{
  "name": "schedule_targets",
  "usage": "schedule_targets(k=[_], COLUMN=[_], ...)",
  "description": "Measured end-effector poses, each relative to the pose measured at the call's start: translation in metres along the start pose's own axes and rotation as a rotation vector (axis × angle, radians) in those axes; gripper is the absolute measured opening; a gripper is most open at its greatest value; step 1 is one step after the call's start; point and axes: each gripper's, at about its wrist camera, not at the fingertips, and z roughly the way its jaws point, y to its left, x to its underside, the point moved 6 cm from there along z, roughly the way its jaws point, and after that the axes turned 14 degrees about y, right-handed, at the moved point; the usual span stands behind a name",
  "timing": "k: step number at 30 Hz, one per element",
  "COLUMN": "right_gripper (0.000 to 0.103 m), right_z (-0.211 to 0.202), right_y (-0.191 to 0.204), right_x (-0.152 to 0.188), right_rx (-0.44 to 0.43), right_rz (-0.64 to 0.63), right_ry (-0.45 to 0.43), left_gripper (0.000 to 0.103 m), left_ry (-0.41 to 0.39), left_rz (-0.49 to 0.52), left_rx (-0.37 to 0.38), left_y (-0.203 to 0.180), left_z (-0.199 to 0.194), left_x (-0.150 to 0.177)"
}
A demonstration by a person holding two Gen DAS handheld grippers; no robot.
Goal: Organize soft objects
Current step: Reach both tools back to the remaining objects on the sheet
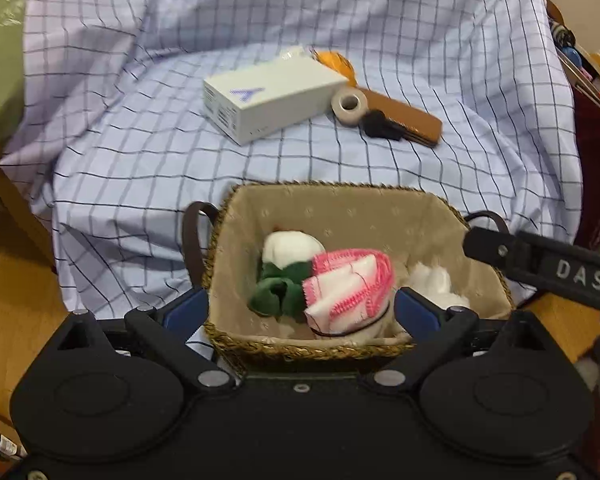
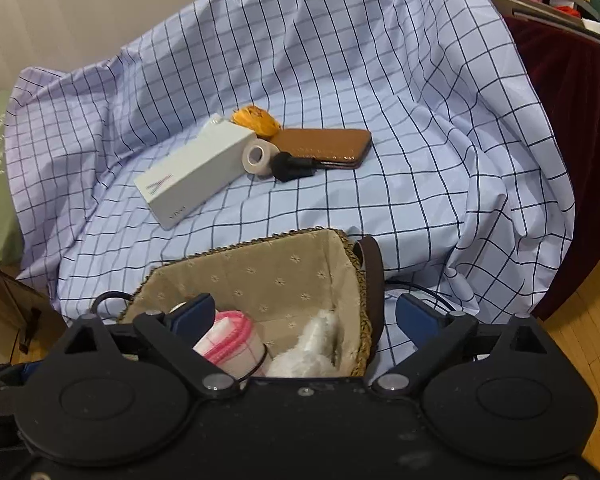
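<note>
Where basket (image 1: pixel 340 208) sits, pink-white cloth (image 1: pixel 350 288) (rolled)

Between the left fingers (image 1: pixel 186 310), the basket (image 1: pixel 340 200) holds a pink-and-white cloth (image 1: pixel 350 288), a green-and-white roll (image 1: pixel 284 276) and white fluff (image 1: pixel 436 280), leaving little bare lining. Beyond the fingertips, checked cloth (image 1: pixel 140 168) lies open up to a white box (image 1: pixel 268 96), tape roll (image 1: pixel 349 105) and brown wallet (image 1: pixel 404 118). The right gripper (image 1: pixel 540 268) crosses the basket's right rim.
</note>
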Motion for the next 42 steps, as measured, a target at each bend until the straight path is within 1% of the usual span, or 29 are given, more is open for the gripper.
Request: schedule_targets(k=[3, 10, 19, 26, 31, 33, 42], right_gripper=[0.100, 0.100, 0.100, 0.100, 0.100, 0.100, 0.100], right_z=[0.009, 0.029, 0.054, 0.077, 0.104, 0.117, 0.163], right_y=[-0.004, -0.010, 0.004, 0.031, 0.047, 0.051, 0.069], right_x=[-0.011, -0.053, -0.124, -0.182, -0.223, -0.240, -0.298], right_rx=[0.018, 0.054, 0.088, 0.099, 0.118, 0.138, 0.128], right_rz=[0.007, 0.013, -0.024, -0.083, -0.115, -0.123, -0.149], right_ry=[0.036, 0.063, 0.015, -0.036, -0.053, -0.046, -0.016], left_gripper=[0.096, 0.096, 0.096, 0.096, 0.096, 0.096, 0.096], left_ry=[0.021, -0.004, -0.041, -0.059, -0.073, -0.076, -0.085], left_rz=[0.003, 0.000, -0.011, -0.018, -0.020, -0.019, -0.038], left_rx=[0.016, 0.017, -0.019, -0.031, -0.044, -0.049, -0.059], left_y=[0.002, 0.014, 0.032, 0.044, 0.051, 0.054, 0.062], left_z=[-0.001, -0.003, 0.017, 0.033, 0.042, 0.047, 0.067], left_x=[-0.008, -0.051, -0.115, -0.156, -0.186, -0.198, -0.246])
